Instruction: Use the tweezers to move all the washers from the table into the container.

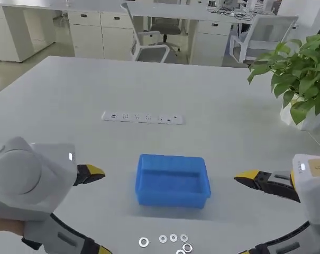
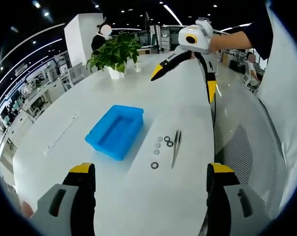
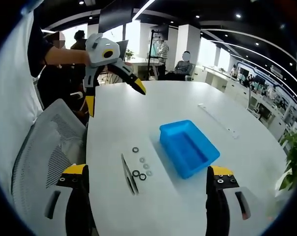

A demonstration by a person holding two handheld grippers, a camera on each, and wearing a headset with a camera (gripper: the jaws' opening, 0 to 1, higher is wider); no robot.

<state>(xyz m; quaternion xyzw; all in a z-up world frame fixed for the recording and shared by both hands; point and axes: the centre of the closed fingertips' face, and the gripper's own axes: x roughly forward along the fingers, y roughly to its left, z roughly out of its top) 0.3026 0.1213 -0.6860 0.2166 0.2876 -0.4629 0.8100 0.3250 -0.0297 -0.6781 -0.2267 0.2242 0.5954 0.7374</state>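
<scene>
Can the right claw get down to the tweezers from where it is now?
Probably yes. The right claw is open above the white table, and the thin metal tweezers lie bare just ahead of it, beside the small metal washers, nothing over them. The blue plastic container sits farther off.

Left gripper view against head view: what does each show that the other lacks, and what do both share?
Left gripper view, not head view: the tweezers beside the washers, and a grey mesh chair. Head view, not left gripper view: the drawer cabinets beyond the table, as far as I can tell. Both: the blue container, washers, potted plant, table and the open right gripper.
</scene>
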